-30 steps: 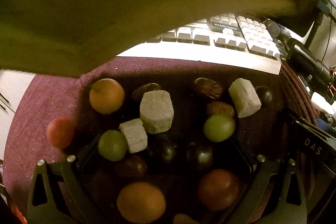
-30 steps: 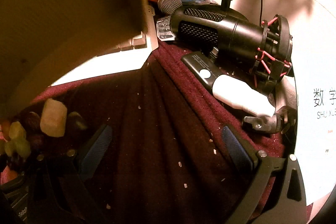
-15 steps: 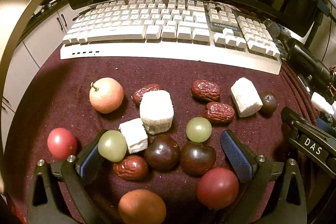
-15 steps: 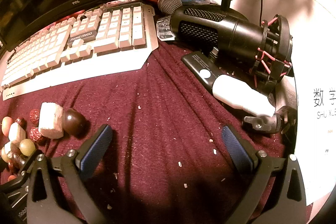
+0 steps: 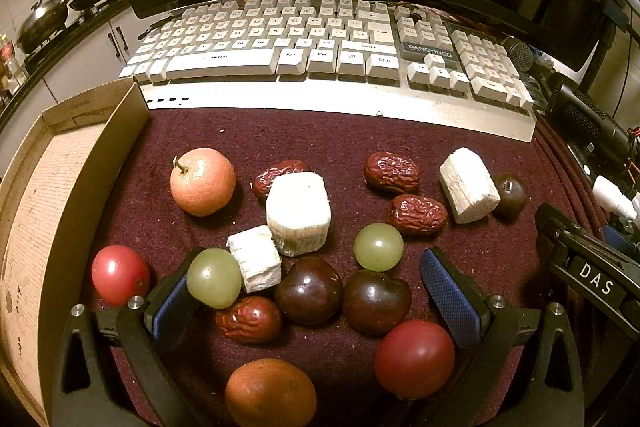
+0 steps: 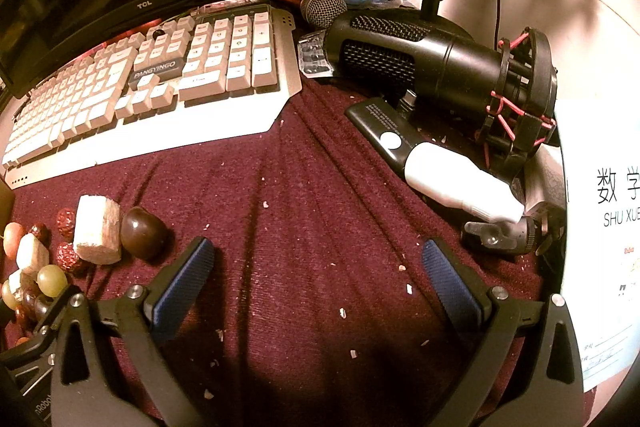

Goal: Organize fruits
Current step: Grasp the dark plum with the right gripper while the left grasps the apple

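The left tool (image 5: 310, 291) hangs with its pads apart over the fruit on the counter (image 5: 480, 255), holding nothing. The right tool (image 6: 318, 283) is also apart, over bare cloth. Beside the box (image 5: 88, 179), the tomato (image 5: 119, 274) looks smooth and easily bruised; nearer the keyboard (image 5: 320, 67), the orange (image 5: 203, 181) is firmer. I would pinch each gently across its widest part.

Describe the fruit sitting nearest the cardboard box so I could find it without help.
Start at the cardboard box on the left of the maroon cloth. Just right of its wall lies a small red tomato, smooth and glossy. The green grape beside it is paler and touches a white chunk.
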{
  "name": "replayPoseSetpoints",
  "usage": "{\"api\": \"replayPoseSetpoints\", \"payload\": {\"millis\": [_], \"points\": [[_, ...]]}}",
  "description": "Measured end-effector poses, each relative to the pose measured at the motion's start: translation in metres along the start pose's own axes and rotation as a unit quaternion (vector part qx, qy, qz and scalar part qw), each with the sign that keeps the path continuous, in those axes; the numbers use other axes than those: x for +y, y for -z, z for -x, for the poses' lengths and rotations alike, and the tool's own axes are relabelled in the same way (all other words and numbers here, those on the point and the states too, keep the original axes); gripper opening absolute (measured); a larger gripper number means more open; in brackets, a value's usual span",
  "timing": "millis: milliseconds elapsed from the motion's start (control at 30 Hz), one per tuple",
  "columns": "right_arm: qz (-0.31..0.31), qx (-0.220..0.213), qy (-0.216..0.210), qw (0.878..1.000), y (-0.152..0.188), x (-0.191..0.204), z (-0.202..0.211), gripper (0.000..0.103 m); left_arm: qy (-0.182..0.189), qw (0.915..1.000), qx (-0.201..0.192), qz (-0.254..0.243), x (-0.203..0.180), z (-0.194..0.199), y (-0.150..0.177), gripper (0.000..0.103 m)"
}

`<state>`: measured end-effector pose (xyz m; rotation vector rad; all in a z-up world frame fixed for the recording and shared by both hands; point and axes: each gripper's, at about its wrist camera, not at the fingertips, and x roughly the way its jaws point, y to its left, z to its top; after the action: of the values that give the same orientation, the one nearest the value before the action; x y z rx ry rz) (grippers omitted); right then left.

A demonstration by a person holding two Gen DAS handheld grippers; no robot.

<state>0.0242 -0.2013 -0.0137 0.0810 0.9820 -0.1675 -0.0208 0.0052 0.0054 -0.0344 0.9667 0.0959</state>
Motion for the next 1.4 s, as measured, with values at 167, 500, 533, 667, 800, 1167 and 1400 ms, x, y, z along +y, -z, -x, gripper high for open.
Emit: {"api": "replayPoseSetpoints", "payload": {"millis": [167,500,533,667,800,1167,1400], "points": [[0.000,0.000,0.000,1.000,0.000,0.000,0.000,0.103,0.000,1.0000,0.000,0.001,-0.001,0.000,0.001,0.103],[0.000,0.000,0.000,1.000,0.000,0.000,0.000,0.103,-0.002,1.0000,0.000,0.002,-0.001,0.000,0.001,0.103],[0.000,0.000,0.000,1.000,0.000,0.000,0.000,0.103,0.000,1.0000,0.000,0.001,-0.001,0.001,0.002,0.103],[0.031,0.033,-0.050,0.998,-0.004,-0.004,0.006,0.102,0.051,0.9979,0.009,-0.039,0.010,0.019,0.016,0.102],[0.022,-0.062,-0.129,0.990,0.009,-0.023,0.062,0.103,0.064,0.9909,-0.080,-0.088,0.039,0.083,0.041,0.103],[0.134,-0.087,-0.223,0.962,0.080,-0.013,0.119,0.102,0.073,0.9866,-0.089,-0.115,0.069,0.092,0.063,0.098],[0.140,-0.064,-0.220,0.963,0.080,-0.003,0.104,0.084,0.100,0.9895,-0.012,-0.104,0.042,0.060,0.055,0.069]]}}
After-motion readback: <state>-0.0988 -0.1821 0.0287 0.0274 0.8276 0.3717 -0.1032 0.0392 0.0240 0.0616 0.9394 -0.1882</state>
